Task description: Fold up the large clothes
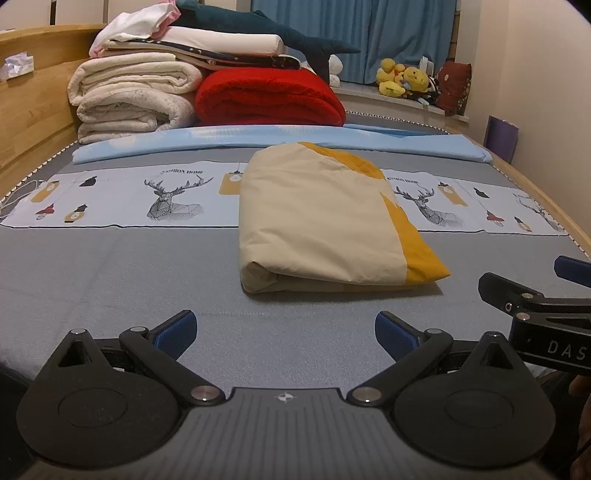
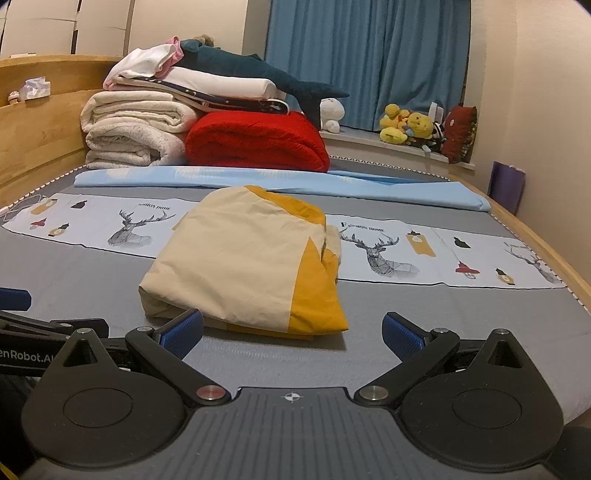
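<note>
A cream and mustard-yellow cloth (image 1: 325,218) lies folded into a thick rectangle in the middle of the bed (image 1: 110,269); the right wrist view shows the same cloth (image 2: 243,262) closer. My left gripper (image 1: 284,334) is open just above the grey sheet, short of the cloth's near edge, holding nothing. My right gripper (image 2: 291,332) is open too, its left finger pad (image 2: 183,332) close to the cloth's near fold, nothing between the fingers. The right gripper's fingers (image 1: 517,295) show at the right edge of the left wrist view.
Folded white blankets (image 1: 129,96), a red blanket (image 1: 266,96) and a dark plush shark (image 1: 266,26) are stacked at the bed's far end. A light blue sheet (image 1: 280,142) lies across behind the cloth. Wooden rail (image 1: 29,110) left, wall right, plush toys (image 1: 402,79) on the sill.
</note>
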A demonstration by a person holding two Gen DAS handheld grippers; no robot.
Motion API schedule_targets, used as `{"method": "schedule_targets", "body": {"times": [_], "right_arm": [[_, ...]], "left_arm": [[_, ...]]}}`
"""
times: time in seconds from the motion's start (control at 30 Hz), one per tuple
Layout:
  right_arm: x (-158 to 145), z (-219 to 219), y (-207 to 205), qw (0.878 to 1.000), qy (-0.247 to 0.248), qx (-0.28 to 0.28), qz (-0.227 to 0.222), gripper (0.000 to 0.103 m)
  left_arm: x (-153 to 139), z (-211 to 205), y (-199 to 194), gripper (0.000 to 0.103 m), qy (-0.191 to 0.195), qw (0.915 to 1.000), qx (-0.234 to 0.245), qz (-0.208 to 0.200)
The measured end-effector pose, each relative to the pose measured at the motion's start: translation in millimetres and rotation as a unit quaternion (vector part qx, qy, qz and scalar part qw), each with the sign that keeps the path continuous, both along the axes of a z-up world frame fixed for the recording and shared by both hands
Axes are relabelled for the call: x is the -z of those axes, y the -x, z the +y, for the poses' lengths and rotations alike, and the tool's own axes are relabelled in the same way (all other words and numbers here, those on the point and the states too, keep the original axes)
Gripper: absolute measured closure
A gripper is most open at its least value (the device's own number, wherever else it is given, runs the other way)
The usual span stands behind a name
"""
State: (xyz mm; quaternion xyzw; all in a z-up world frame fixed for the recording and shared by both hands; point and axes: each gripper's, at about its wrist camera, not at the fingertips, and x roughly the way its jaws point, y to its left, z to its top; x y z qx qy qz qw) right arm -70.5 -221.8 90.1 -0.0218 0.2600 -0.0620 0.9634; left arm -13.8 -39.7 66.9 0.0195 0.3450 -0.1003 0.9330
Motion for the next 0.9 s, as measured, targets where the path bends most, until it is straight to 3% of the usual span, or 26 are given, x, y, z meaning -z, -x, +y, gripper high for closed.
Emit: {"method": "schedule_targets", "body": {"times": [0.9], "right_arm": [[1.4,6.4,-0.2,1.000,0.009,-0.009,0.003,0.001]], "left_arm": [[3.7,1.7,0.5,0.000,0.000,1.0000,0.008,0.000]]}}
